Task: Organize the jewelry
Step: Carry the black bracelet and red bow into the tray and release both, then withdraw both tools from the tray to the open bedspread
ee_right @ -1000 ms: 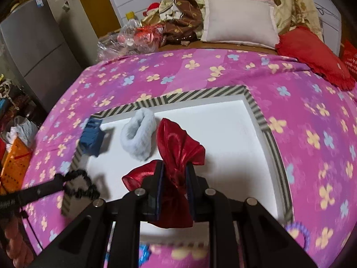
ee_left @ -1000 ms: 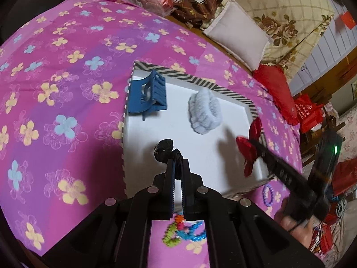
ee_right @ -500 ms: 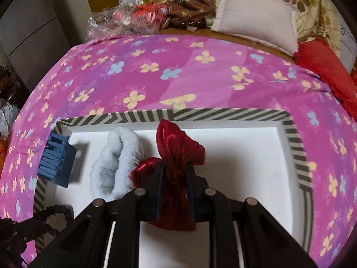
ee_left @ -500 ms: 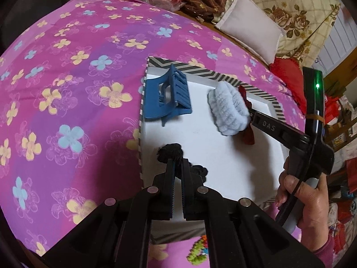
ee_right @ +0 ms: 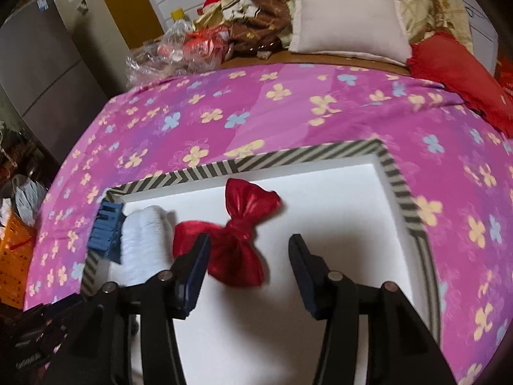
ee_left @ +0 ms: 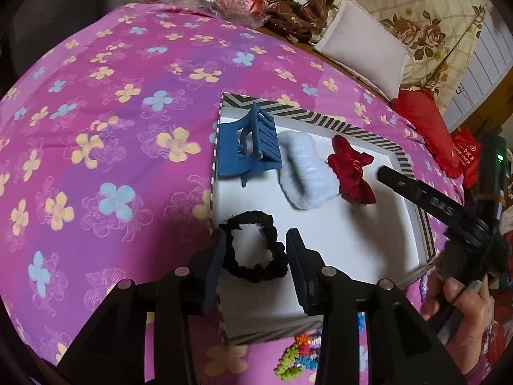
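A white box with a striped rim [ee_left: 307, 114] [ee_right: 392, 173] lies on the pink flowered bedspread. In it lie a blue claw clip [ee_left: 248, 147] [ee_right: 105, 227], a pale blue fluffy scrunchie [ee_left: 307, 176] [ee_right: 144, 243], a red satin bow [ee_left: 351, 168] [ee_right: 240, 237] and a black scrunchie [ee_left: 253, 248]. My left gripper [ee_left: 255, 242] is open, its fingers either side of the black scrunchie, which rests on the box floor. My right gripper [ee_right: 248, 243] is open just behind the red bow, which lies free. The right gripper also shows in the left wrist view [ee_left: 380, 171].
A bead bracelet [ee_left: 296, 357] of mixed colours lies on the bedspread [ee_left: 112, 128] in front of the box. A white cushion [ee_right: 346, 22], red cushion [ee_right: 458, 70] and a heap of clothes and bags [ee_right: 205, 38] sit at the bed's far edge.
Both grippers have opened. The black scrunchie and the red bow were let go and now lie on the box floor. The right gripper has drawn back a little from the bow.
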Demonstrator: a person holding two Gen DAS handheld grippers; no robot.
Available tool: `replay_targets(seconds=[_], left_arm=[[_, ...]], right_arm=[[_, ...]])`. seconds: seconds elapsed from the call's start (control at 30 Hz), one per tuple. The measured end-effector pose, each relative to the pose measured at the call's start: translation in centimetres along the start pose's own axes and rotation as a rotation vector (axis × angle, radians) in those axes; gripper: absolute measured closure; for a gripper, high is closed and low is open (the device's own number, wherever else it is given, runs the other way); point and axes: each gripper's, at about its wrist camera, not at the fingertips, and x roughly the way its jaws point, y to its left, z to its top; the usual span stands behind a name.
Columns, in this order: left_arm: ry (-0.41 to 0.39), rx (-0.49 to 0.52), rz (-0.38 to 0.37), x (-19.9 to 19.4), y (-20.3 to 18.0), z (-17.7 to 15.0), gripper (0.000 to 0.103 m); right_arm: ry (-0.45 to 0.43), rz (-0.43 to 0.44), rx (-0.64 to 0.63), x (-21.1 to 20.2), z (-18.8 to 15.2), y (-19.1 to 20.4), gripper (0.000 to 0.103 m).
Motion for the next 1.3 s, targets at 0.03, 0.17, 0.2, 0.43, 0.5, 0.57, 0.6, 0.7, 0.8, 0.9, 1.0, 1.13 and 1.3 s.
replay_targets(seconds=[0.03, 0.17, 0.2, 0.43, 0.5, 0.57, 0.6, 0.7, 0.8, 0.9, 1.0, 1.13, 1.3], left_arm=[[0.000, 0.002, 0.004, -0.2, -0.1, -0.2, 0.077], [-0.011, 0.024, 0.033, -1.3, -0.6, -1.2, 0.077], [-0.019, 0.031, 0.044, -1.6, -0.7, -1.5, 0.077], [-0.076, 0.082, 0.095, -4.5, -1.7, -4.5, 0.077], [-0.090, 0.095, 0.100, -5.2, -2.1, -5.3, 0.077], [-0.100, 0.106, 0.108, -5.7, -2.5, -6.0, 0.077], [-0.104, 0.114, 0.110, -6.0, -2.7, -6.5, 0.077], [-0.116, 0.124, 0.118, -6.7, -3.1, -7.5, 0.077], [-0.132, 0.140, 0.127, -7.5, -3.5, -8.6, 0.077], [-0.151, 0.155, 0.136, -8.2, -4.0, -9.6, 0.077], [-0.162, 0.167, 0.142, -8.7, -4.5, -10.6, 0.077], [-0.168, 0.190, 0.151, -9.0, -5.2, -12.0, 0.077], [-0.177, 0.211, 0.149, -9.4, -6.1, -13.7, 0.077]], right_arm=[[-0.004, -0.003, 0.002, -0.6, -0.3, -0.2, 0.048], [-0.020, -0.008, -0.004, -3.0, -1.8, -0.7, 0.047], [-0.022, -0.010, -0.012, -3.7, -2.2, -0.7, 0.046], [-0.061, -0.016, -0.040, -8.6, -5.9, -0.4, 0.037], [-0.069, -0.023, -0.042, -9.7, -6.9, -0.4, 0.036], [-0.074, -0.034, -0.047, -10.7, -8.1, -0.3, 0.036], [-0.077, -0.037, -0.049, -11.3, -8.7, -0.1, 0.036], [-0.086, -0.054, -0.058, -12.7, -10.7, 0.2, 0.036], [-0.094, -0.072, -0.065, -13.8, -12.4, 0.3, 0.035], [-0.108, -0.092, -0.067, -15.0, -14.1, 0.4, 0.034], [-0.118, -0.119, -0.068, -16.1, -15.7, 0.5, 0.032], [-0.138, -0.138, -0.066, -17.5, -17.4, 0.2, 0.031], [-0.156, -0.144, -0.052, -19.2, -19.3, -0.1, 0.028]])
